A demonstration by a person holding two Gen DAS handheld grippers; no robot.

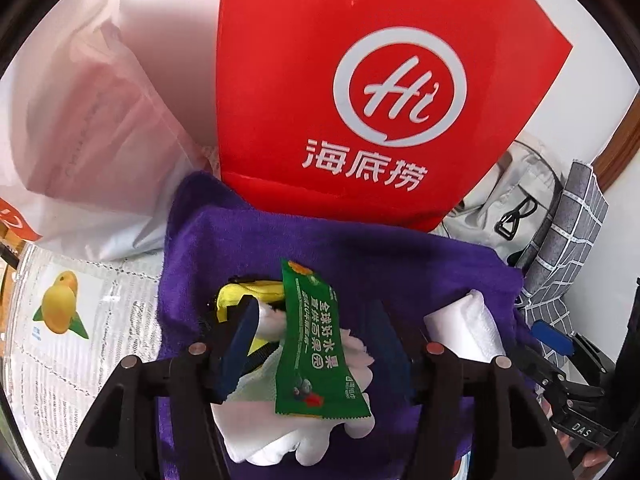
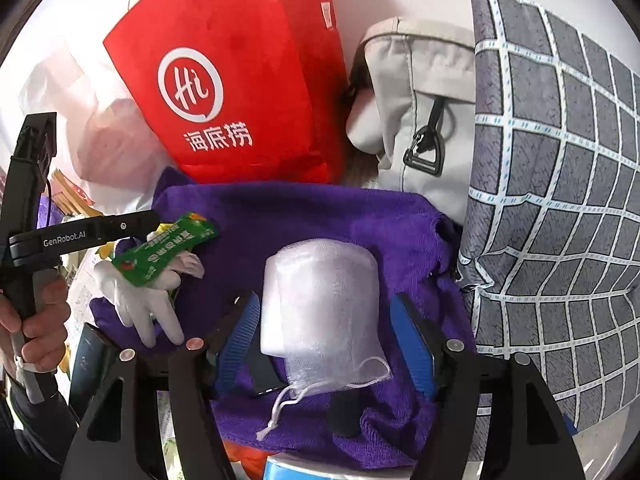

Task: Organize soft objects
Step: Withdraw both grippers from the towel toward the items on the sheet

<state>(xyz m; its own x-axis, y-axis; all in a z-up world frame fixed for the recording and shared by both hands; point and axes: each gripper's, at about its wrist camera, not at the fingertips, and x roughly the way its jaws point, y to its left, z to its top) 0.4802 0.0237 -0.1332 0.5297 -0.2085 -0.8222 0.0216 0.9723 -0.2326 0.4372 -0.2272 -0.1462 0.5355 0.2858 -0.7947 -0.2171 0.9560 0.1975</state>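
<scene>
A purple towel lies spread before a red paper bag. On it lie a white glove and a green snack packet, between the fingers of my open left gripper. A yellow-black item sits by the left finger. In the right wrist view, a white mesh pouch with a drawstring lies on the towel between the fingers of my open right gripper, apart from both. The glove and packet show at the left, under the left gripper's body.
A white plastic bag stands left of the red bag. A grey fabric bag and a grey checked cushion stand at the right. A printed sheet with a lemon picture covers the table at the left.
</scene>
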